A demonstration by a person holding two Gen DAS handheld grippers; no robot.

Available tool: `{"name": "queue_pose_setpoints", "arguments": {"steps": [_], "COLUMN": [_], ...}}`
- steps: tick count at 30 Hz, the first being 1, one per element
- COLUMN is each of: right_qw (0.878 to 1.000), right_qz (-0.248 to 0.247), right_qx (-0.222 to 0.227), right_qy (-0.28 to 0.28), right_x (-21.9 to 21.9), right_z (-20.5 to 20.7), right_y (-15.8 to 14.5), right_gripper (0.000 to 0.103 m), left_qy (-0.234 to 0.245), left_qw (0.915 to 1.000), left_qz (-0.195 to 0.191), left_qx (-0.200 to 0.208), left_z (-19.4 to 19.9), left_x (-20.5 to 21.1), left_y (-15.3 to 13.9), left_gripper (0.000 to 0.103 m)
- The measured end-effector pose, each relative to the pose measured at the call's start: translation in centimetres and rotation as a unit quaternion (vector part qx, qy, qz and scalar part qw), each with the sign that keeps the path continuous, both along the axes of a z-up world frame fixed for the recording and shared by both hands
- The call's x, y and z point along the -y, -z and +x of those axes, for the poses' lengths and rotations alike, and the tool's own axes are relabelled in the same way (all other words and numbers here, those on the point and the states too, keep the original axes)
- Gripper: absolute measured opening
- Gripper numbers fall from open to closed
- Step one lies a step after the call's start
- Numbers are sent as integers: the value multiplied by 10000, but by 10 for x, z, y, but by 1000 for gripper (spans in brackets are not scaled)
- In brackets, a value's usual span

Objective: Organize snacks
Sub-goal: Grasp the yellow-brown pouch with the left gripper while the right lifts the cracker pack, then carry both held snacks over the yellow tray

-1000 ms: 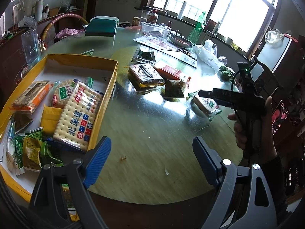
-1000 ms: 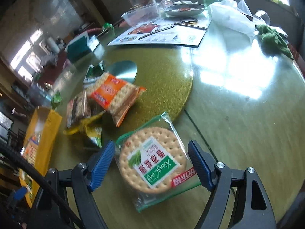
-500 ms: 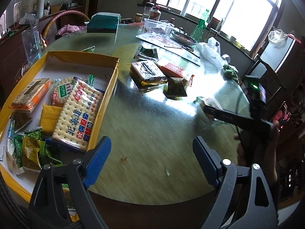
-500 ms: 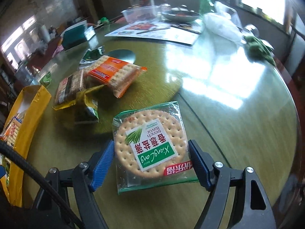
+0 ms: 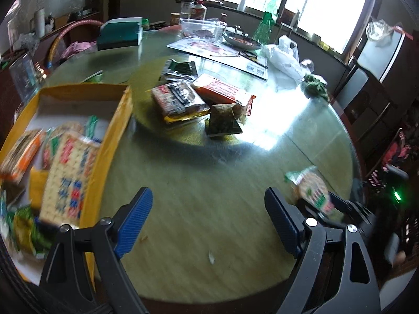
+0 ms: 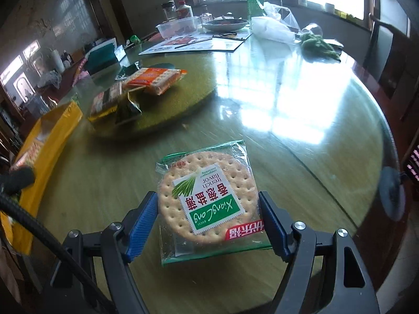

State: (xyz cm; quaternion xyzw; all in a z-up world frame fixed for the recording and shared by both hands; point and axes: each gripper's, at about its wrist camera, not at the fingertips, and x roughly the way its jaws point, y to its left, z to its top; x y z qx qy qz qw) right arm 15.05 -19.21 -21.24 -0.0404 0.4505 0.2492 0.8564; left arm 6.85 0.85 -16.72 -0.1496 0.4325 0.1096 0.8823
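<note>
A round cracker pack (image 6: 207, 198) with a green label sits between the blue pads of my right gripper (image 6: 208, 201), which is shut on its edges just above the table. In the left wrist view the same cracker pack (image 5: 314, 193) shows at the lower right, behind my left finger. My left gripper (image 5: 207, 198) hangs open over bare tabletop with nothing between its fingers. The yellow box (image 5: 115, 130) at the left holds several snack packs. Loose snacks lie on the round turntable: a dark-labelled pack (image 5: 180, 99), an orange pack (image 5: 222, 89) and a green packet (image 5: 222, 125).
At the far side of the round glass table (image 5: 209, 235) are a placemat (image 5: 217, 52), a metal bowl (image 5: 241, 40), a clear tub (image 5: 201, 27), a white plastic bag (image 5: 282, 57) and a green box (image 5: 120, 34). The table edge curves close on the right.
My right gripper has carried the cracker pack across the table toward the near edge, closer to my left gripper. My left gripper has swung to the right, so the yellow box sits further left.
</note>
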Motion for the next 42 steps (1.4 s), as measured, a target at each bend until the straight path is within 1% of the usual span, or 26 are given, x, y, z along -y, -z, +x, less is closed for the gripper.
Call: {"name": "queue_pose_setpoints", "arguments": {"steps": [2,5,8,13,15,16,17,19,20,21,22,23,24,26,29,33,35,38,41,42], "right_qw": [9999,9998,9997,9991,9989,9989,9989,9988,9989,9988,9988,9989,9989,9989,9989,9984,9985,9993,9997,9997], "right_qz": [-96,-128,-106,-97,-77,-81,-70,-53,-62,-56,-59,-77,-95,-108,-190,-338,-350,-188,26,79], "right_qx": [74,122,119,91,68,65,65,82,95,101,105,117,130,136,171,239,215,101,-49,-88], "right_qy": [72,97,188,401,456,463,469,473,462,466,466,456,443,438,403,394,354,303,236,212], "right_x": [4,9,16,20,21,20,21,22,21,22,21,21,21,21,18,12,9,8,3,0], "right_z": [0,0,1,8,9,10,9,8,8,8,8,7,7,5,3,-2,-5,-8,-10,-11], "right_y": [1,2,2,3,3,2,3,3,3,3,3,3,3,3,3,4,3,2,0,0], "right_gripper": [76,76,76,76,76,76,76,76,76,76,76,76,76,76,76,76,76,75,75,75], "left_qy": [-48,-91,-115,-177,-161,-181,-193,-283,-318,-328,-310,-288,-281,-237,-160,93,199,222,144,111], "left_qw": [9999,9997,9995,9989,9988,9988,9986,9975,9972,9970,9969,9969,9969,9968,9967,9958,9959,9967,9978,9980], "left_qz": [26,55,-54,169,145,175,267,385,398,333,273,187,144,281,320,462,369,115,-247,-315], "left_qx": [-137,-226,-301,-408,-430,-413,-423,-511,-552,-616,-668,-707,-725,-704,-727,-780,-798,-771,-603,-537], "left_z": [14,31,48,88,103,110,118,131,137,143,145,147,146,140,123,87,63,29,-1,-7], "left_x": [-1,-2,-3,-1,-1,-2,-2,-5,-8,-11,-12,-13,-13,-9,-1,14,18,19,11,8], "left_y": [6,12,17,22,25,25,26,31,34,38,41,44,46,45,44,45,45,43,38,36], "left_gripper": [87,87,87,87,87,85,80,74,66,62,54,44,43,42,41,40,40,40,40,40]}}
